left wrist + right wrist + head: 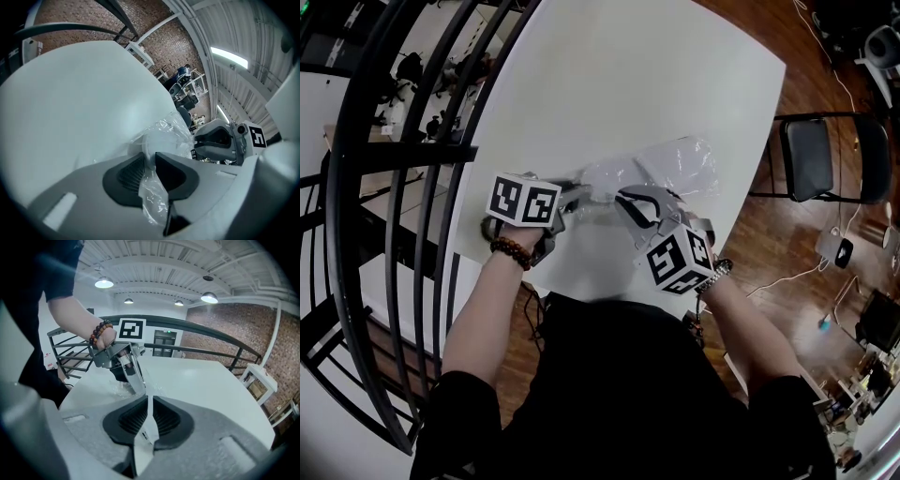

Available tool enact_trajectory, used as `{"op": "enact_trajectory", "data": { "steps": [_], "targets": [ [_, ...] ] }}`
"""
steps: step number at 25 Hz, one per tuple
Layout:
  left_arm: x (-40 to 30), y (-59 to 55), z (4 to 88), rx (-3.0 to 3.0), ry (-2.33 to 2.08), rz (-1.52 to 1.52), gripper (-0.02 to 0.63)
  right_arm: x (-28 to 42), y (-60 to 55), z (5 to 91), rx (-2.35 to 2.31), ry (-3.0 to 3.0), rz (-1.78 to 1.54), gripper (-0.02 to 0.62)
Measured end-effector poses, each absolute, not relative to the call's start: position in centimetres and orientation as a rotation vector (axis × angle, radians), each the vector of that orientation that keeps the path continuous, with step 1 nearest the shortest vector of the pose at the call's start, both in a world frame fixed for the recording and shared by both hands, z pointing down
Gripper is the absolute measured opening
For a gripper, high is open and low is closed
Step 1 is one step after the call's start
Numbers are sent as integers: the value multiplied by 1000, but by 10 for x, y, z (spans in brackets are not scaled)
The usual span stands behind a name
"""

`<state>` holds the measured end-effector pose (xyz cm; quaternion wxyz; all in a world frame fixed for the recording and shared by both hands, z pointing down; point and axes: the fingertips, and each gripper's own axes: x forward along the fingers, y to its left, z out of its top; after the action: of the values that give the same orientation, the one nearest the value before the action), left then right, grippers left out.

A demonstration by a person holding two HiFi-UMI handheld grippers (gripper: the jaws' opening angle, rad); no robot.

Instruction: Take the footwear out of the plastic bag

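White tbl [628,75] w/ plastic bag [675,164]; wood floor [769,234], blk railing [403,157].

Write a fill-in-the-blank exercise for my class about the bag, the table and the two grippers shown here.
1. The plastic bag lies on a ____ table.
2. The left gripper and the right gripper each pinch the ____ between their fingers.
3. Beside the table stands a dark folding ____.
Missing words: white; plastic bag; chair.
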<state>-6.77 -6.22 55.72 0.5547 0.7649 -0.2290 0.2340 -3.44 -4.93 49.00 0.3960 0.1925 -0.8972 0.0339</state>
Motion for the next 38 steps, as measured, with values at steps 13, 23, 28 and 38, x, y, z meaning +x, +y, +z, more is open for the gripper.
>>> {"op": "enact_trajectory", "data": {
  "steps": [13, 23, 28, 38],
  "targets": [
    [-79, -61, 553, 1812, -536, 509, 71, 82, -116, 485, 923, -2186, 391, 107],
    [-89, -67, 554, 1832, -578, 524, 66, 142, -143, 528, 1038, -2040, 771, 135],
    [-91, -66, 550, 1833, -584, 508, 55, 152, -141, 525, 1069, -2025, 692, 25],
    [-98, -62, 551, 1819, -591, 498, 54, 171, -137, 528, 1113, -1971, 635, 2]
  ]
}}
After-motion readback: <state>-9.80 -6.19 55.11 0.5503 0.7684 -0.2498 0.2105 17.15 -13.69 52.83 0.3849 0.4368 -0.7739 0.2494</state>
